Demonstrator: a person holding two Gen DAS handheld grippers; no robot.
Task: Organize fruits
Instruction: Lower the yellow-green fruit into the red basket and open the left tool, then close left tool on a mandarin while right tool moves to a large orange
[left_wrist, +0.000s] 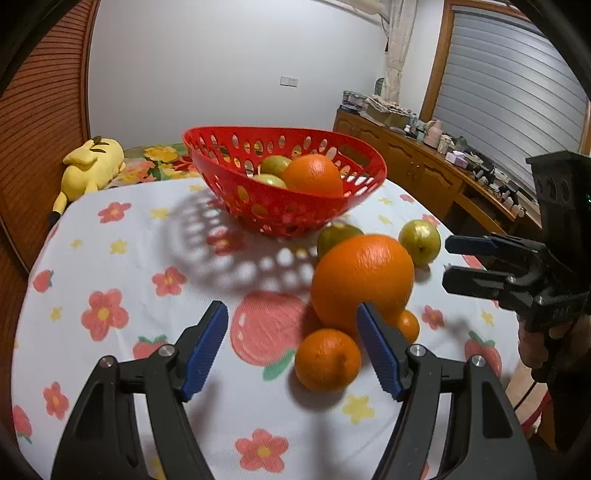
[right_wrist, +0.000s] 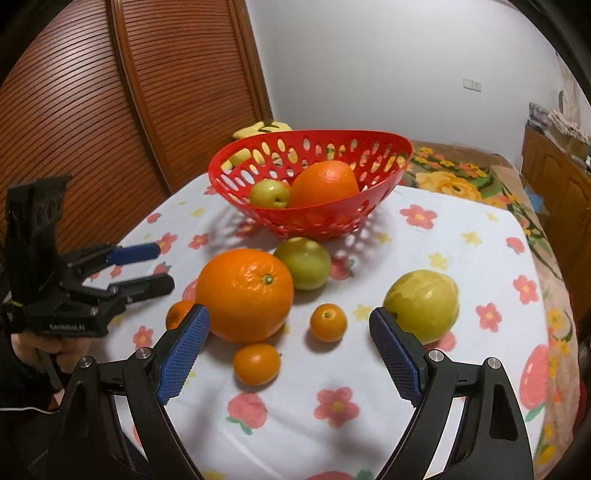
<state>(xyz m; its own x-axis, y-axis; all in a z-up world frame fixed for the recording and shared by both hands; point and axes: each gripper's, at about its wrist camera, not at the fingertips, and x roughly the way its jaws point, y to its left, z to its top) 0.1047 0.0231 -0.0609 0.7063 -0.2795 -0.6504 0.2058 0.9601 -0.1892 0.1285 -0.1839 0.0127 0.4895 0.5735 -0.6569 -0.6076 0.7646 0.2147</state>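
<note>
A red perforated basket (left_wrist: 303, 218) (right_wrist: 258, 210) stands at the far side of the table and holds a big orange (left_wrist: 314, 175) (right_wrist: 325, 184) and green fruit (right_wrist: 269, 194). In front of it lie a big orange (left_wrist: 364, 277) (right_wrist: 243, 293), two green fruits (right_wrist: 303, 267) (right_wrist: 423, 304) and three small oranges (right_wrist: 256, 363) (right_wrist: 328, 322) (right_wrist: 177, 314). My left gripper (left_wrist: 291, 347) (right_wrist: 162, 269) is open and empty, just left of the big orange. My right gripper (right_wrist: 288, 350) (left_wrist: 448, 260) is open and empty, above the small oranges.
The table has a white cloth with flowers and strawberries (left_wrist: 110, 258). A yellow plush toy (left_wrist: 92, 162) lies behind it on the left. A wooden sideboard with small items (left_wrist: 443, 166) runs along the right wall. Wooden slatted doors (right_wrist: 92, 110) stand on the left.
</note>
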